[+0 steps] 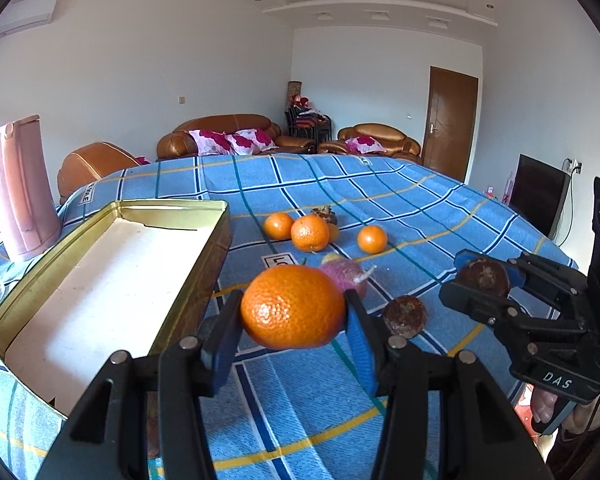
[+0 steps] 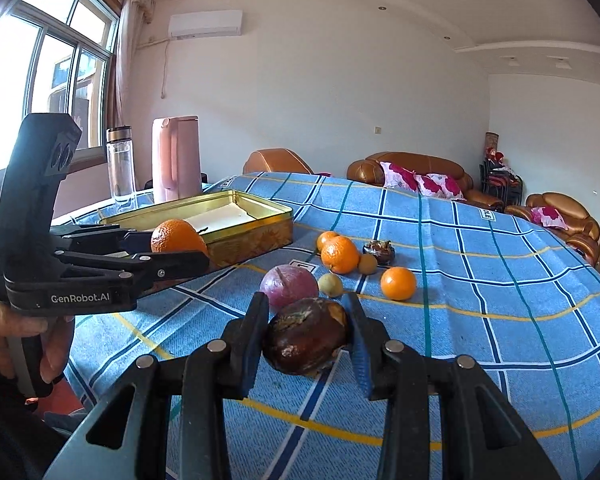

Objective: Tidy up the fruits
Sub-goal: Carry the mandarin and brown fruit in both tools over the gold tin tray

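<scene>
Left gripper point(image 1: 294, 312) is clamped on a big orange point(image 1: 293, 306), both blue pads pressed to its sides, fruit lifted off the cloth just beside the near right edge of the gold tin point(image 1: 224, 216); in the right wrist view the same gripper point(image 2: 172, 248) w/ its orange point(image 2: 178, 237) sits in front of the tin's point(image 2: 260, 236) near corner, not over the inside. Right gripper point(image 2: 306, 334) is clamped on a dark brown fruit point(image 2: 306, 336), wrinkled skin, held above the blue checked tablecloth point(image 2: 480, 300) well to the right of the tin; from the left wrist view that gripper point(image 1: 482, 280) shows the brown fruit point(image 1: 483, 276) between its fingers. Tin is open, pale liner point(image 1: 112, 292) in the bottom, no fruit inside it as far as both views show. Rest of the fruit lies on the cloth to the right of the tin: a purple round fruit point(image 2: 288, 285) w/ a small yellow-green one point(image 2: 331, 285) touching it, then a cluster of two oranges point(image 2: 338, 254), a small tan fruit point(image 2: 367, 264) and a dark dried-looking one point(image 2: 379, 251), plus a lone orange point(image 2: 398, 283) a bit further right. Another brown fruit point(image 1: 404, 316) rests on the cloth just right of the held orange. Behind the tin: pink kettle point(image 2: 176, 160) and a clear bottle point(image 2: 120, 164).
</scene>
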### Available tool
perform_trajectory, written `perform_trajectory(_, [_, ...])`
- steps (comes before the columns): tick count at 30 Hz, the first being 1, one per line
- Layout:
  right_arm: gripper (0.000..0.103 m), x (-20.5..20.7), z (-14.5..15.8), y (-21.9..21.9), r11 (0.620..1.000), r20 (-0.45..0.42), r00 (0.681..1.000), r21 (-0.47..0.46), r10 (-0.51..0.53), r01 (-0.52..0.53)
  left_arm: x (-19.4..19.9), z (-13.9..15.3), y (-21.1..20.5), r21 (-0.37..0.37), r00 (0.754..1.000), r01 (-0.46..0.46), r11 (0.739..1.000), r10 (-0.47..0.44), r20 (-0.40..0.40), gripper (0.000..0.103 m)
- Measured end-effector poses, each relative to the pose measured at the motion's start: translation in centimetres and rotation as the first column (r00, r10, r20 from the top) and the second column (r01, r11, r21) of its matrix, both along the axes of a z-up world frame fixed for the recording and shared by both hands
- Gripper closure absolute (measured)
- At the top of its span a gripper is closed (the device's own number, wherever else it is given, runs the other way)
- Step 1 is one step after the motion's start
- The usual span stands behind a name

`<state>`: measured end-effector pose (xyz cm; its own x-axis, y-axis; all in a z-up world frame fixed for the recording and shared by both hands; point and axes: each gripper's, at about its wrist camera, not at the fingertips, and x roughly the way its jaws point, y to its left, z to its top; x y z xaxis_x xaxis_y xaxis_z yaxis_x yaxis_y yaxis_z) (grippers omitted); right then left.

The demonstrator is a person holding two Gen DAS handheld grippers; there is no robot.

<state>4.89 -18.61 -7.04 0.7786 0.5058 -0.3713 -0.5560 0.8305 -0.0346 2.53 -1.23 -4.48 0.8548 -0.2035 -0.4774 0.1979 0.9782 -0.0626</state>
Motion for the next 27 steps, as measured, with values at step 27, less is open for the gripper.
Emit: perform_trajectory(27, [0.063,0.7,2.8,5.6,0.992,0.073,0.989,-0.013,0.126,-0.126,-1.1,1.9,4.5,-0.024,0.99,-0.126,0.992,0.127,0.068,0.052])
